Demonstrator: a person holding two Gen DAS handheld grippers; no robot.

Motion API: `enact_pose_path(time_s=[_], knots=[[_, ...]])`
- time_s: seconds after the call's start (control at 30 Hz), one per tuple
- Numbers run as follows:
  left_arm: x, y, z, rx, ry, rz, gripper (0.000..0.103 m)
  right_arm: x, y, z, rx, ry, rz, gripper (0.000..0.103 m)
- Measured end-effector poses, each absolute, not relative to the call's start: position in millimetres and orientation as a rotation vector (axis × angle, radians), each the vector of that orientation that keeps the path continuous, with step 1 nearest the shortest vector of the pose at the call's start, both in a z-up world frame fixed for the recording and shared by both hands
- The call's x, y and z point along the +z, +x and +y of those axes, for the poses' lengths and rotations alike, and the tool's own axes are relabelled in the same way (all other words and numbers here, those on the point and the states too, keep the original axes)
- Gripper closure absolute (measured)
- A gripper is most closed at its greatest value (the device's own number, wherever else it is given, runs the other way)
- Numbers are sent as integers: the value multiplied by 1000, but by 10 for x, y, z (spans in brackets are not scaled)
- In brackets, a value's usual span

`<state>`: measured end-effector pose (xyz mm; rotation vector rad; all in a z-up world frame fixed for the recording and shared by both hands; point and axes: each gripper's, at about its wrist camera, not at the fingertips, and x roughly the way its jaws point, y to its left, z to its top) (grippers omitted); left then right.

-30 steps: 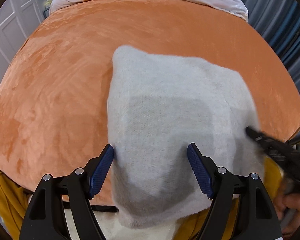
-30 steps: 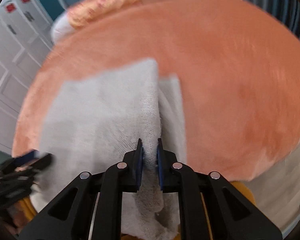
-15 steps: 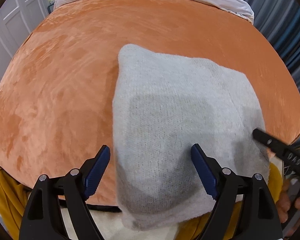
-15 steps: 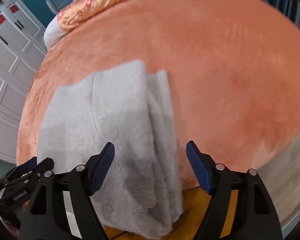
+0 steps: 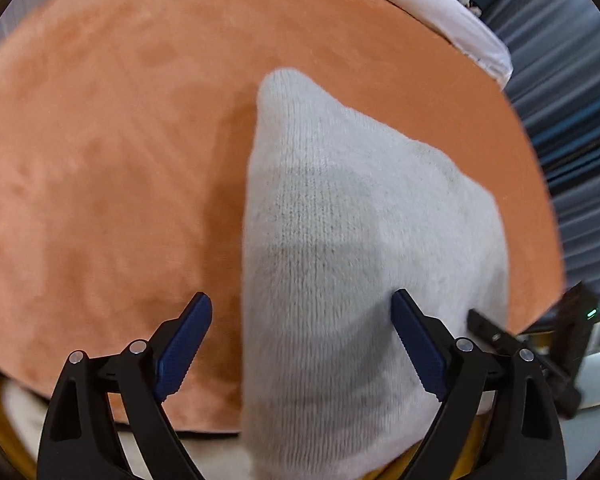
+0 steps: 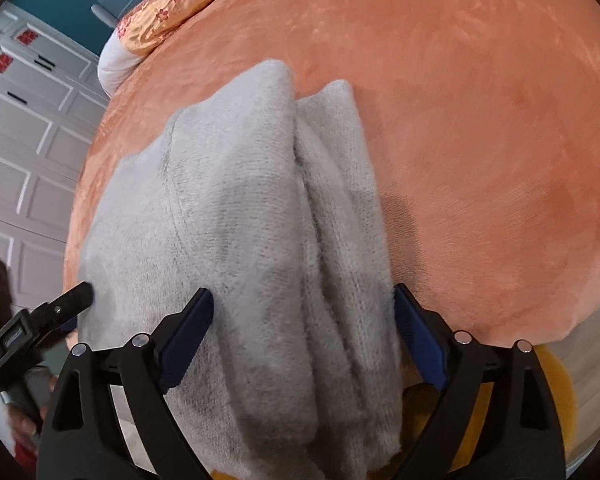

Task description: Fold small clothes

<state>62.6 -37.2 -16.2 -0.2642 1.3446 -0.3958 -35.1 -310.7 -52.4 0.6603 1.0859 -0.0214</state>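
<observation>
A folded light grey knitted garment [image 5: 352, 240] lies on the orange bed cover [image 5: 120, 140], and its near end hangs over the bed's front edge. My left gripper [image 5: 300, 308] hovers over the garment's left side. Its jaws are opening; the left edge of the cloth lies between them and the pads do not press it. My right gripper [image 6: 302, 298] is over the garment's [image 6: 228, 208] right side, where stacked folds run lengthwise. Its jaws are opening too, wide around those folds with no grip. Each gripper shows at the edge of the other's view.
A gold flowered pillow [image 6: 172, 4] on a white one lies at the bed's far end. White panelled cupboard doors [image 6: 24, 152] stand to the left, blue-grey curtains [image 5: 572, 92] to the right. Yellow clothing of the person [image 6: 556, 392] is just below the bed's front edge.
My right gripper has opened and let go of the fold it pinched. My left gripper has spread a little wider, shifted left and rolled, so the garment now sits more to its right.
</observation>
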Motion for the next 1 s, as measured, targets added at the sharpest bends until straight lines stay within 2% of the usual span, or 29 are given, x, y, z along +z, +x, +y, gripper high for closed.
enact_pose_path(time_s=[0.17, 0.37, 0.4, 0.47, 0.5, 0.53, 0.57, 0.63, 0.7, 1.0], knots=[[-430, 736, -385, -483, -394, 1407, 8, -531, -301, -3085, -8, 636, 1087, 13], [-405, 775, -600, -520, -311, 1386, 6, -532, -227, -3051, 9, 648, 1068, 14], [-376, 773, -621, -519, -299, 1381, 9, -522, -198, -3026, 11, 647, 1065, 16], [-312, 783, -649, -528, -282, 1373, 15, -491, -185, -3006, 48, 650, 1055, 36], [-270, 791, -660, -535, -274, 1368, 23, -467, -174, -2986, 58, 653, 1057, 43], [-217, 770, -678, -550, -262, 1360, 33, -440, -167, -2968, 62, 652, 1057, 58], [-144, 740, -700, -562, -240, 1349, 37, -375, -174, -2955, 57, 645, 1050, 65], [-27, 716, -697, -594, -229, 1330, 51, -222, -204, -2890, 43, 617, 1033, 69], [185, 688, -677, -642, -242, 1294, 57, -2, -263, -2787, 58, 590, 991, 70], [1378, 504, -448, -817, -269, 1025, 59, 1294, -695, -2484, 85, 482, 694, 70]])
